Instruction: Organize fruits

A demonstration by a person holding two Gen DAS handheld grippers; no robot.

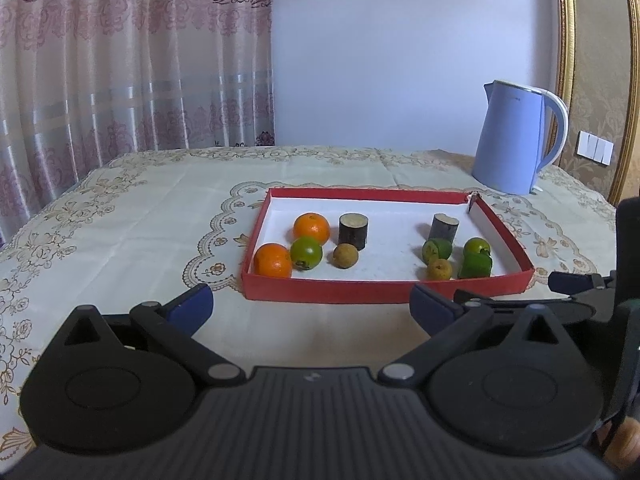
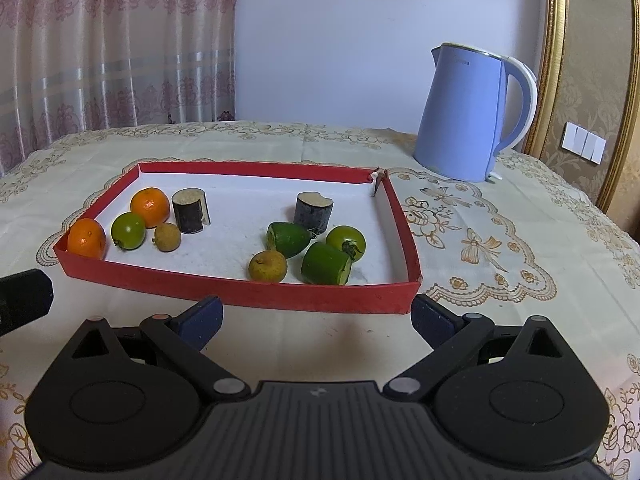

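Both my claws, left claw and right claw, hang spread and empty above the worktop before the near wall of the red tray. Inside, oranges and a green fruit group left; green pieces group right. Blue kettle stands toward the far right corner.

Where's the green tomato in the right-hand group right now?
In the right wrist view, the green tomato sits inside the red tray near its right wall, just behind the cut cucumber piece and right of the dark sugarcane stub.
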